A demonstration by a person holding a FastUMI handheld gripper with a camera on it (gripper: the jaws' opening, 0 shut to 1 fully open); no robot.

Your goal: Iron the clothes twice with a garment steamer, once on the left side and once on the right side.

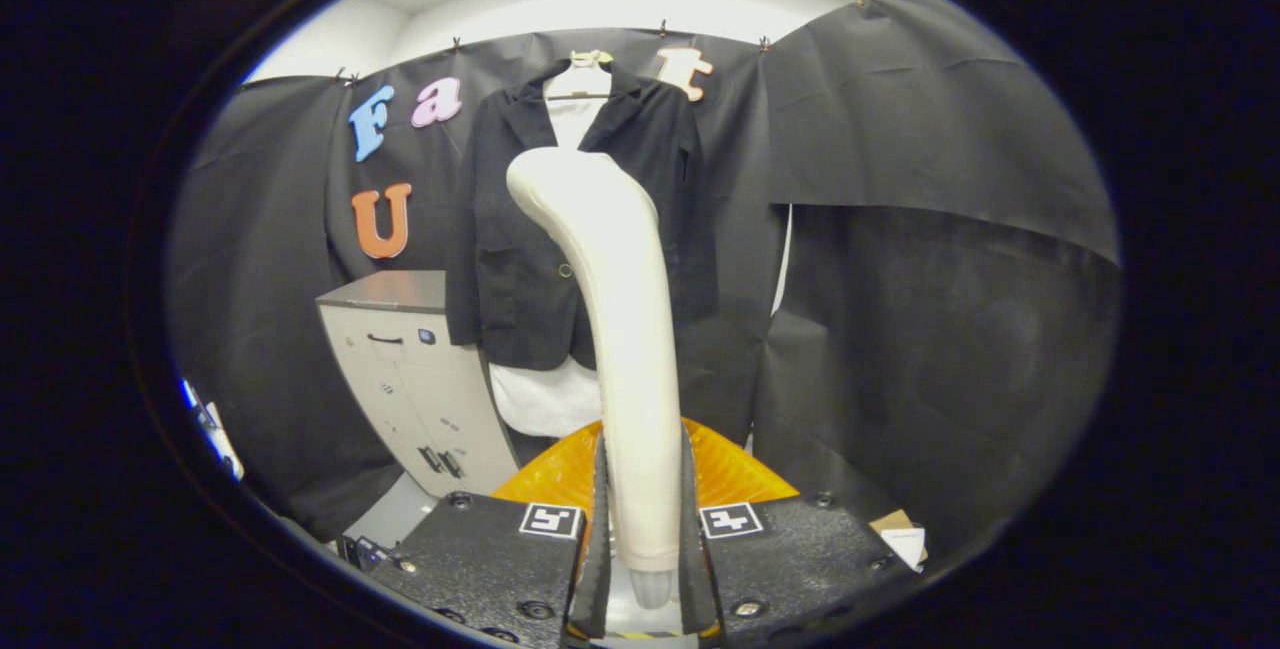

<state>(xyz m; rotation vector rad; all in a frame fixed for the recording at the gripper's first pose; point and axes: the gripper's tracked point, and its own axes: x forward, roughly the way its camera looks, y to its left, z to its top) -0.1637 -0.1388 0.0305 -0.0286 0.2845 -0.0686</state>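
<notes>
Black foam pads line the two fingers (pixel 598 519) of the gripper (pixel 642 529), and both press against the sides of the steamer (pixel 620 329), pinching its cream handle between them. The steamer rises upright from the fingers and bends at its top toward the left, its head reaching in front of the jacket's chest. Just behind the fingers and the steamer's lower end sits an orange ribbed thing (pixel 730 469), partly hidden; what it is cannot be told. Beyond the steamer a black jacket (pixel 520 269) hangs on a hanger (pixel 590 59) against the cloth wall, open at the front over a white garment (pixel 545 399) that shows at the collar and below the hem. Left of the jacket and touching its sleeve in the view stands a grey cabinet (pixel 420 379) with a dark handle. A scrap of paper (pixel 905 539) lies by the right finger's base.
</notes>
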